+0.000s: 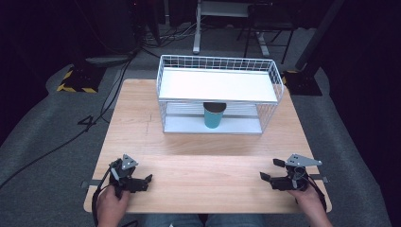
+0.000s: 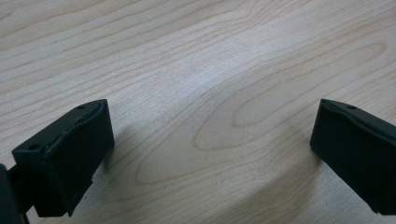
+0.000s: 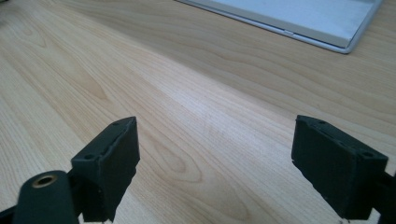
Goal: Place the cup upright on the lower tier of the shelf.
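While both grippers rest low at the near edge of the table, stands the teal cup well apart from them, upright on the lower shelf of the white wire rack, tucked under the white upper shelf with its dark rim close beneath that board. From the left gripper lies at about one o'clock; from the right gripper at about eleven o'clock, and looks a touch nearer to the right one, though hard to call from above. Long axis of the cup vertical, so likely wants a level approach from the open front of the rack, jaws either side of the wall, not from overhead where the upper shelf bars the way. Left gripper: jaws spread wide, nothing between them but bare wood grain, as seen in the left gripper view. Right gripper: jaws likewise parted with a broad gap and empty, pointing across the boards toward the grey lip of the lower shelf at one o'clock in the right gripper view. Between hands and cup only open tabletop; no clutter in the path. Wire side walls of the rack at three and nine o'clock of the cup leave little room for a sideways entry, and the low headroom may catch the plate on top of a gripper. Beyond the table at twelve o'clock, dark floor with cables and a desk frame, well out of reach.
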{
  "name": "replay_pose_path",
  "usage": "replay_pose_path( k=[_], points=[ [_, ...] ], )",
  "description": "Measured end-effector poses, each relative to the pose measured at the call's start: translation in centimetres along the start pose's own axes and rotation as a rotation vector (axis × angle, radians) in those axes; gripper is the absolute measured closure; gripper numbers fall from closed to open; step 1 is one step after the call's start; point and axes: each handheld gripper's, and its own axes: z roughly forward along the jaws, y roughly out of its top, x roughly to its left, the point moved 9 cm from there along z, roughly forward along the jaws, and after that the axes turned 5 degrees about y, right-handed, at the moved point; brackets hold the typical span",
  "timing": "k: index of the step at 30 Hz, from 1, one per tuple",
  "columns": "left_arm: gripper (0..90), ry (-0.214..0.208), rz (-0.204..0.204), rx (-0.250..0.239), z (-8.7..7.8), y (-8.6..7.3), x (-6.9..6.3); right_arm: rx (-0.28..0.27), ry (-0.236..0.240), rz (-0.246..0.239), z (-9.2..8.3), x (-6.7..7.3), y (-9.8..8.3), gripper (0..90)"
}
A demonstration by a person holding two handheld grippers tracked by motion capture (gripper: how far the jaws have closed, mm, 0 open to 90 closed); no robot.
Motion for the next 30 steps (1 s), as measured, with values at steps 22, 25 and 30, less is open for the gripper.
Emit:
replay_pose_path(
  k=[22,25,30],
  points=[
    [0.0,0.0,0.0,0.0,0.0,0.0,0.0,0.12,-0.048,-0.081,2.4,-0.4,-2.7,15.1],
    [0.0,0.0,0.0,0.0,0.0,0.0,0.0,0.12,-0.064,-0.073,2.3,-0.4,-2.8,14.1],
    [0.0,-0.001,-0.001,0.0,0.0,0.0,0.0,0.126,-0.077,-0.063,2.4,-0.6,-2.8,11.8]
  ],
)
